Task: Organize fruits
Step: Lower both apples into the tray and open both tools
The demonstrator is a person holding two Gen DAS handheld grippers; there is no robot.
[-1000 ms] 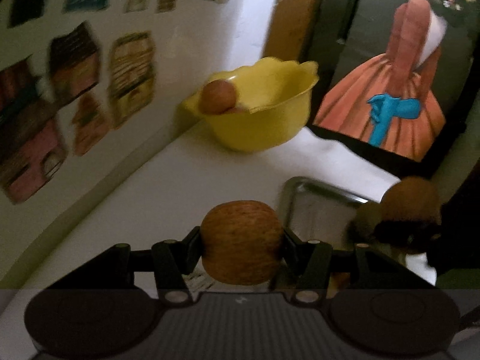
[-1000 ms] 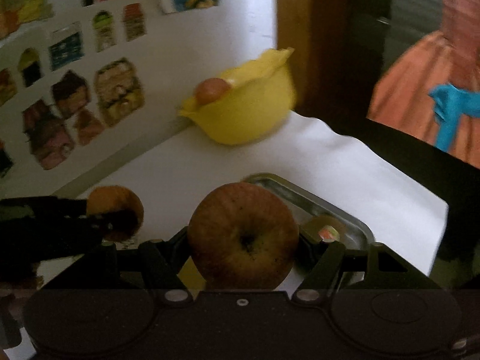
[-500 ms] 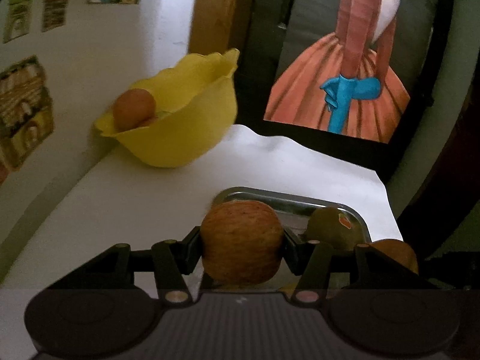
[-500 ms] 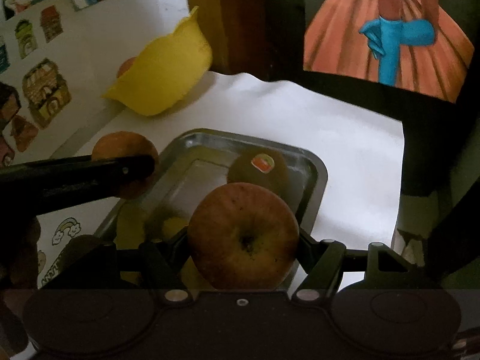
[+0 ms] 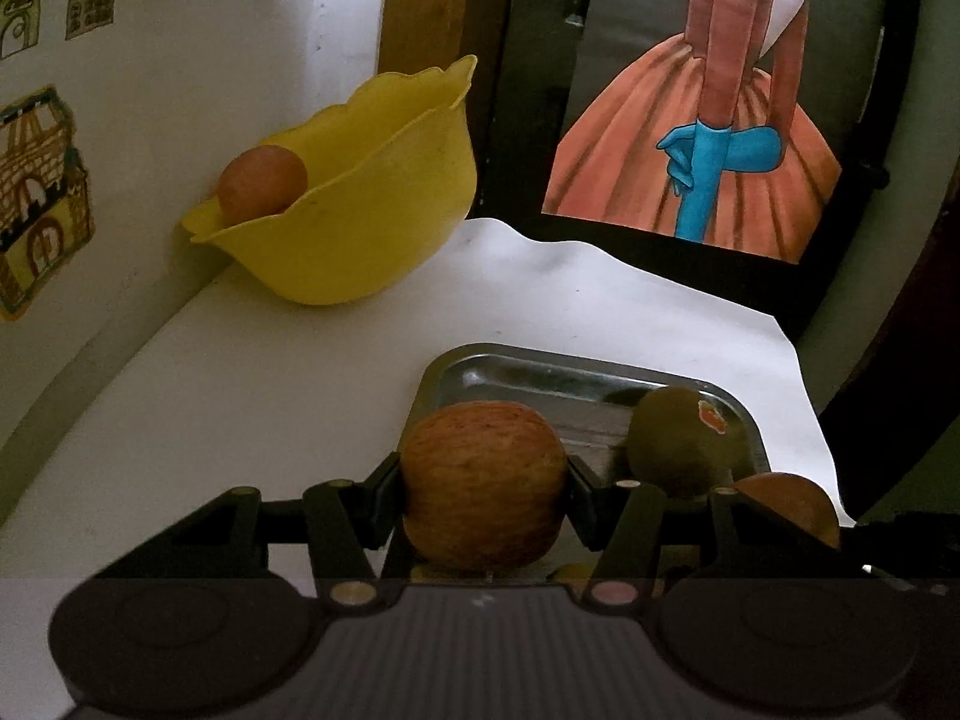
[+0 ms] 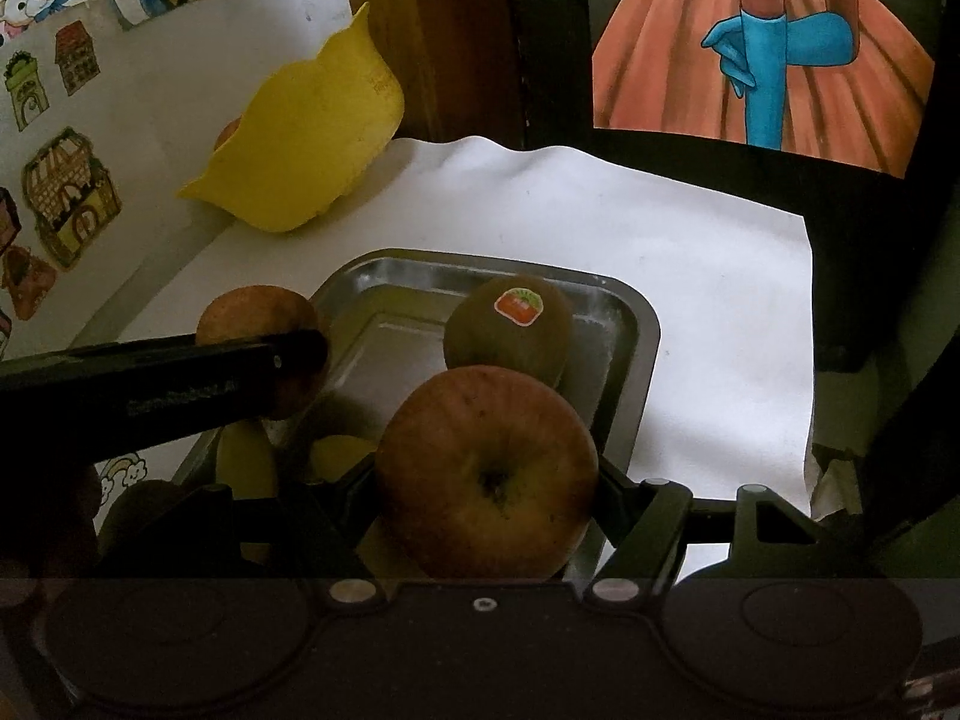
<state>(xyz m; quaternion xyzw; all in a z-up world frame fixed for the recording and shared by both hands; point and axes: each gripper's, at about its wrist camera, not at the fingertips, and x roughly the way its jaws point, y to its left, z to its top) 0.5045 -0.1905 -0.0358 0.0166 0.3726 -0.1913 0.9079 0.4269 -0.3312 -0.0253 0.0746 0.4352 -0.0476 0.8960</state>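
Right wrist view — each gripper's jaws clench an apple (image 6: 487, 471) over the tray (image 6: 636, 324); yellow bowl (image 6: 312, 138), upper left, holds one fruit — most unsorted

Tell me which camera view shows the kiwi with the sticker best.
The right wrist view: the kiwi lies whole in the metal tray, sticker facing the camera. In the left wrist view it is partly hidden behind the left claw, sticker at its edge.
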